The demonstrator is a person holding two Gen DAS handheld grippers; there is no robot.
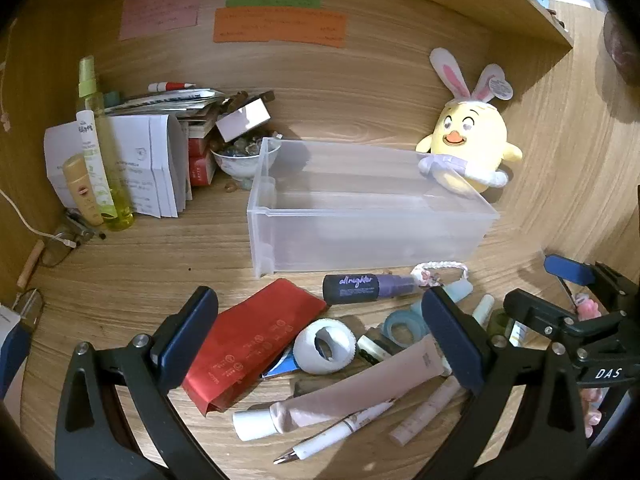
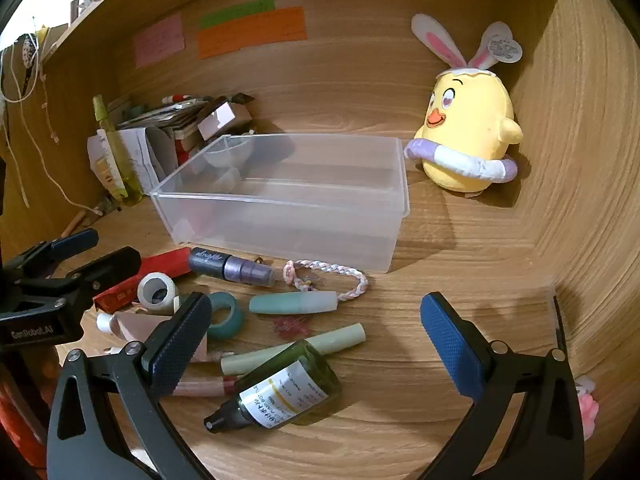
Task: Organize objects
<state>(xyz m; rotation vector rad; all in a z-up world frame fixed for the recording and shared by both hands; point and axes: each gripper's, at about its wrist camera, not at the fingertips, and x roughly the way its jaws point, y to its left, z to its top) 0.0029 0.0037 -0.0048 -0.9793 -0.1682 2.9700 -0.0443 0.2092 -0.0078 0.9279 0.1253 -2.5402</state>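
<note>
A clear plastic bin (image 1: 360, 216) (image 2: 288, 200) stands empty on the wooden desk. In front of it lies a clutter of small items: a red foil pouch (image 1: 256, 336), a white tape roll (image 1: 324, 346), a pink tube (image 1: 352, 396), a white pen (image 1: 340, 428), a dark "allnighter" bottle (image 1: 360, 288) (image 2: 230, 266), a teal tape roll (image 2: 224, 316), a braided bracelet (image 2: 328, 276) and a green glass bottle (image 2: 280, 392). My left gripper (image 1: 320, 332) hangs open above the pouch and tape. My right gripper (image 2: 316, 332) is open over the green bottle, holding nothing.
A yellow chick plush (image 1: 468, 148) (image 2: 468, 132) sits in the back right corner. Papers, spray bottles (image 1: 96, 140) and a bowl of stones (image 1: 244, 156) crowd the back left. Coloured notes (image 1: 280, 26) stick on the back wall. Wooden walls close in on both sides.
</note>
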